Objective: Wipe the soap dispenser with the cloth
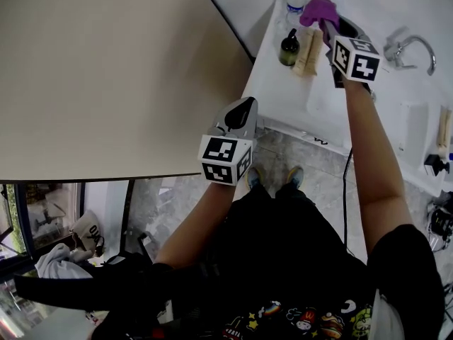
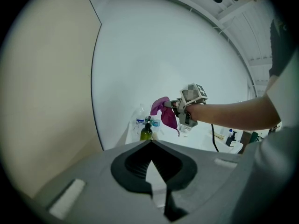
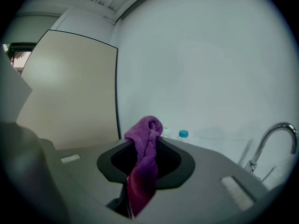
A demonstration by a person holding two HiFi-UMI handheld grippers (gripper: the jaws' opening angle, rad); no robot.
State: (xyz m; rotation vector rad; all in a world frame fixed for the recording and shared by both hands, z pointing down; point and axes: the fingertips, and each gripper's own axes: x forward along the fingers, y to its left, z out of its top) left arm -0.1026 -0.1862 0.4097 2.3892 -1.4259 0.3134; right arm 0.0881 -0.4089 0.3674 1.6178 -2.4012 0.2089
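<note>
White counter (image 1: 283, 94) ran along the wall, with a tap (image 1: 416, 47) at its far right. My left gripper (image 1: 241, 112) was held low, short of the counter edge, with its tongs closed tip to tip on nothing. It had no part in the job at that point. My right gripper (image 1: 327, 27) was reached out over the back of the counter, tongs clamped on the purple cloth (image 3: 142, 157), which bunched above them and hung below.

The soap dispenser (image 1: 288, 48), a dark green pump bottle, stood upright at the counter's back left corner, just beside a beige tube (image 1: 308, 52) and in front of some water bottles (image 1: 296, 2).

From the left gripper view the cloth hung near the dispenser, up and to its right, and looked apart from it. I judged the cloth pickup done and the wipe itself not yet begun.
</note>
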